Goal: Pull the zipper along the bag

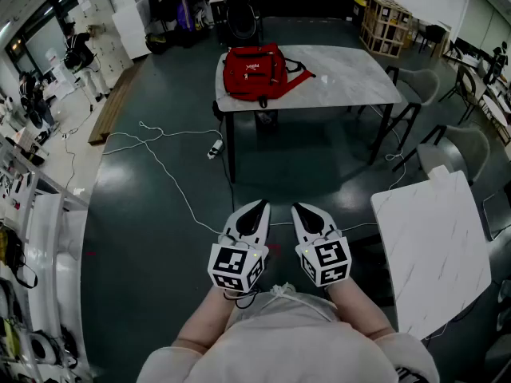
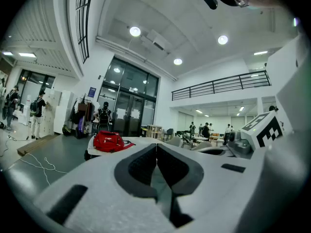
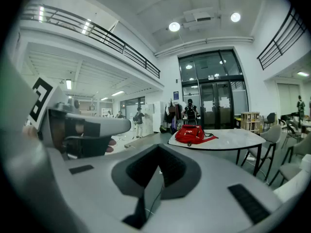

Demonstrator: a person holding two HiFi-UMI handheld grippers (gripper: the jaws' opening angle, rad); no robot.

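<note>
A red bag (image 1: 254,72) lies on the left part of a marble-topped table (image 1: 343,74), far ahead of me; its zipper is too small to make out. It also shows small as the red bag (image 2: 108,141) in the left gripper view and the red bag (image 3: 192,134) in the right gripper view. My left gripper (image 1: 260,207) and right gripper (image 1: 297,209) are held side by side close to my body, well short of the table. Both have their jaws closed together with nothing between them.
A white cable (image 1: 160,166) trails over the dark floor left of the table. A second white table (image 1: 431,246) stands at my right, with grey chairs (image 1: 467,146) beyond it. Shelving (image 1: 32,214) lines the left side. People stand near the far glass doors (image 3: 209,108).
</note>
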